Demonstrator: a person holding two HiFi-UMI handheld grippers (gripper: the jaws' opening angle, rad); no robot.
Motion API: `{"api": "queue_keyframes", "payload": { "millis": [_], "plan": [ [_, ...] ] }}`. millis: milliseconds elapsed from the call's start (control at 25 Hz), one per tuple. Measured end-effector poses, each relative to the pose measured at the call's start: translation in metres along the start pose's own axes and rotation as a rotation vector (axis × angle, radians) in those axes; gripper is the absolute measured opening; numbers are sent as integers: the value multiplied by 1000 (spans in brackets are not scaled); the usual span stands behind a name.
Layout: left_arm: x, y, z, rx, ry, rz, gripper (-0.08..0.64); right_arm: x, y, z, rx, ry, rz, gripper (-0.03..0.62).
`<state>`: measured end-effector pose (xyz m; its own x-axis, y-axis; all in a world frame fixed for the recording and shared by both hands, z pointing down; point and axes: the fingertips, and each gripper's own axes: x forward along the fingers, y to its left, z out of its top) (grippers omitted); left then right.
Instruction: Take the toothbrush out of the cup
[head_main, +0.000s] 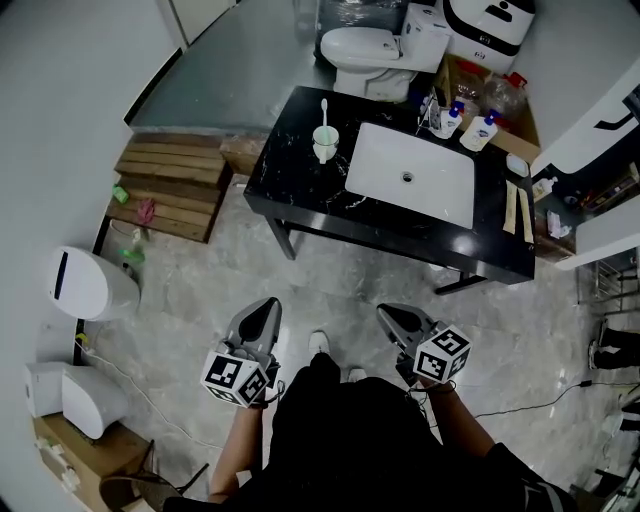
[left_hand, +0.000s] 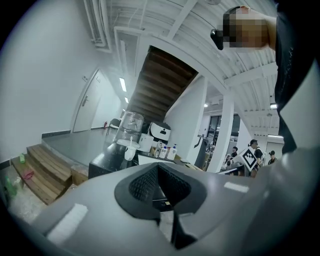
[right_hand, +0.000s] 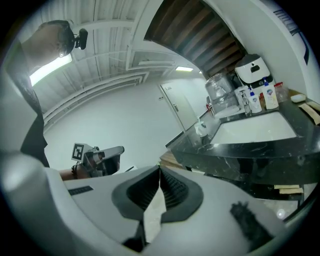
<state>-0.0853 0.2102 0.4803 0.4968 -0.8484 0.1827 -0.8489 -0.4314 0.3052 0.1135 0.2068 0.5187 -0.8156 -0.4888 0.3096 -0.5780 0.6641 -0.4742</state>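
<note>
Black counter (head_main: 290, 175) holds the white cup (head_main: 325, 143), toothbrush (head_main: 324, 108) upright inside, beside the sink (head_main: 410, 175). Your left gripper (head_main: 268, 304) and right gripper (head_main: 386, 311) hang well apart from it; their own views show jaws pressed together, empty.

The white cup (head_main: 325, 145) on the black marble bench (head_main: 290, 172) is hiding the lower end of the white toothbrush (head_main: 324, 110) standing in it. In both gripper views the brush is showing too small to make out.
</note>
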Motion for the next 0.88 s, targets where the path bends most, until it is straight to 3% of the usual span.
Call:
{"api": "queue_keyframes", "payload": {
  "millis": [480,880],
  "plan": [
    [13,42,13,-13,2,-72,8,31,6,13,21,-9,-75,15],
    [12,49,15,-12,0,-69,8,40,5,21,9,-17,-73,15]
  ]
}}
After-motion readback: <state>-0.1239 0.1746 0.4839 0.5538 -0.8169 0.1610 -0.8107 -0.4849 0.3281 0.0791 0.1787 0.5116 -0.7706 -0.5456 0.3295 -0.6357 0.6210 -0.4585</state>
